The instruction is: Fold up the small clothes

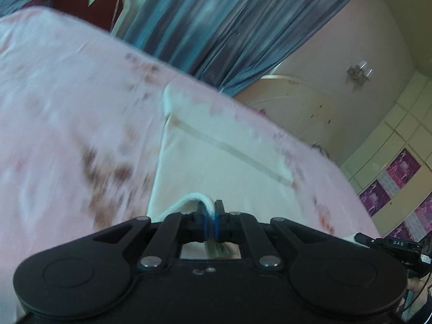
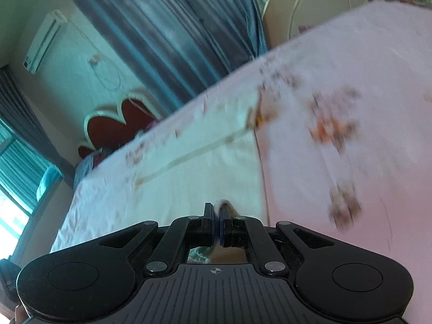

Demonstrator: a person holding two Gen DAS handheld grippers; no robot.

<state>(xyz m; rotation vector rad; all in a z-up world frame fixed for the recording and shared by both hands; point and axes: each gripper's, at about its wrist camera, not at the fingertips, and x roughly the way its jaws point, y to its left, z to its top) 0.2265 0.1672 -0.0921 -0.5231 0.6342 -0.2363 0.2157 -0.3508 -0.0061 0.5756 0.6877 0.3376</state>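
Observation:
A small cream-white garment (image 1: 216, 162) with a thin tan stripe lies spread on the pink floral bed sheet (image 1: 67, 108). My left gripper (image 1: 210, 210) is shut on a thick white hem of the garment at its near edge. In the right wrist view the same garment (image 2: 194, 167) stretches away from me across the sheet (image 2: 351, 81). My right gripper (image 2: 217, 213) is shut on another bit of the garment's near edge. Both views are blurred by motion.
Blue-grey curtains (image 1: 216, 21) hang behind the bed. A red scalloped headboard (image 2: 116, 127) stands at one end and a cream wardrobe (image 1: 297, 108) at the other. An air conditioner (image 2: 43, 43) is on the wall. The right gripper shows at the edge of the left wrist view (image 1: 391, 245).

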